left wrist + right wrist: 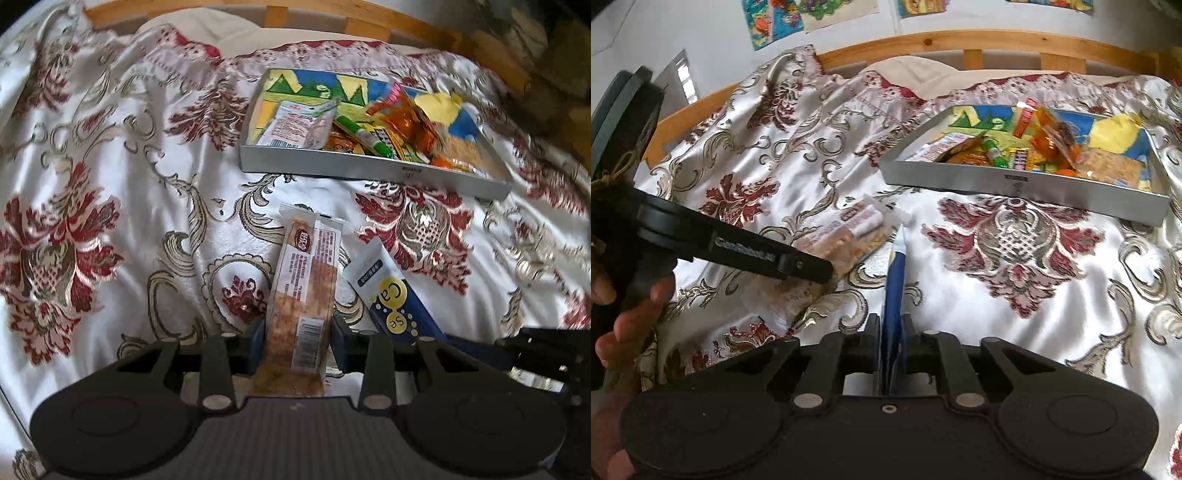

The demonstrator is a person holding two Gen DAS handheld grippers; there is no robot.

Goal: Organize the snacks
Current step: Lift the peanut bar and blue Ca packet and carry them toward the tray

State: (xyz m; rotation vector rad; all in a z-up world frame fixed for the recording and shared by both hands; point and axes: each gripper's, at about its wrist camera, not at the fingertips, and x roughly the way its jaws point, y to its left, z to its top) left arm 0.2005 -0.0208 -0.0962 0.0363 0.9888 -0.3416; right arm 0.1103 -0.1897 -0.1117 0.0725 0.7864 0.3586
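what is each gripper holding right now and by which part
The left gripper is shut on the brown snack bar, gripping its near end. The right gripper is shut on the blue sachet, pinched edge-on at its near end.

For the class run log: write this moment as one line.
left claw: shut on biscuit pack | right claw: shut on blue sachet | tray: snacks inside

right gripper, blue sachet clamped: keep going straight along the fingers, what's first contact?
Probably bare bedspread: the right gripper, shut on the blue sachet, points past the biscuit pack at its left. The silver tray sits farther off and right of the line. Depth unclear.
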